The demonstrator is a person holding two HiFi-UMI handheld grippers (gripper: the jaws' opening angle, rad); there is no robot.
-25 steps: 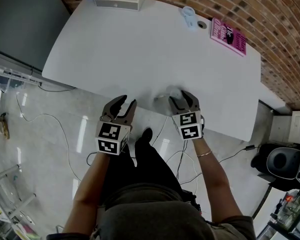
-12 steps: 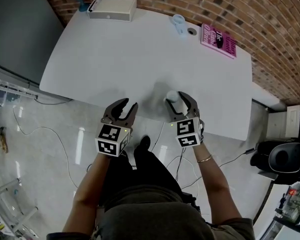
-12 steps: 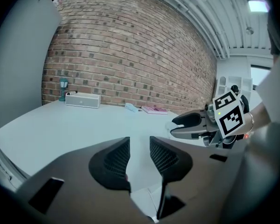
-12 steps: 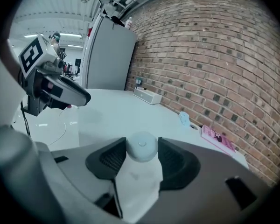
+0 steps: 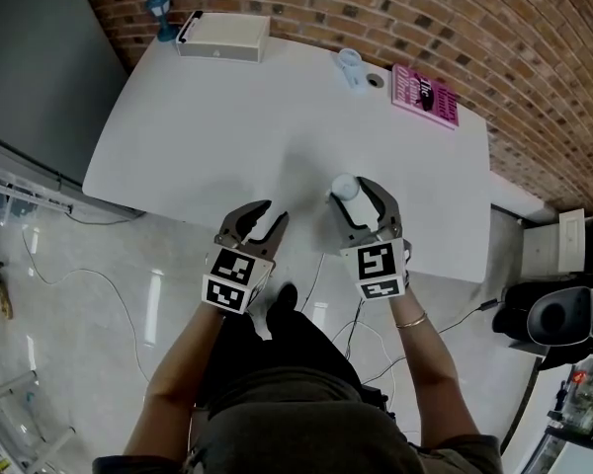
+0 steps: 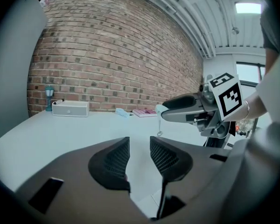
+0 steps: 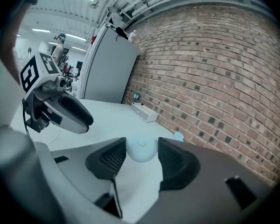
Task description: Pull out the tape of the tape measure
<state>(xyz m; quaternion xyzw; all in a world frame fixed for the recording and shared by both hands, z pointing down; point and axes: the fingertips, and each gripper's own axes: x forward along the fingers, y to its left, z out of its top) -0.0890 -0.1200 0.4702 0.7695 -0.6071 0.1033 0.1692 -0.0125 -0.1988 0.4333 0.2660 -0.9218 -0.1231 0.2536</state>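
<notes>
Right tool is clamped on the tape measure, a round pale-blue case pressed between both pads, seen clearly in the right gripper view. It is held above the white table, near the front edge. A thin cord with a small loop hangs from the case. No tape is out. Left tool sits just beside it at the table edge, jaws apart, nothing between them. White box and pink book lie at the far side by the brick wall.

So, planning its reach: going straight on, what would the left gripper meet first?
Likely the white table; the loop hanging from the tape measure sits slightly right of that line, depth unclear.
</notes>
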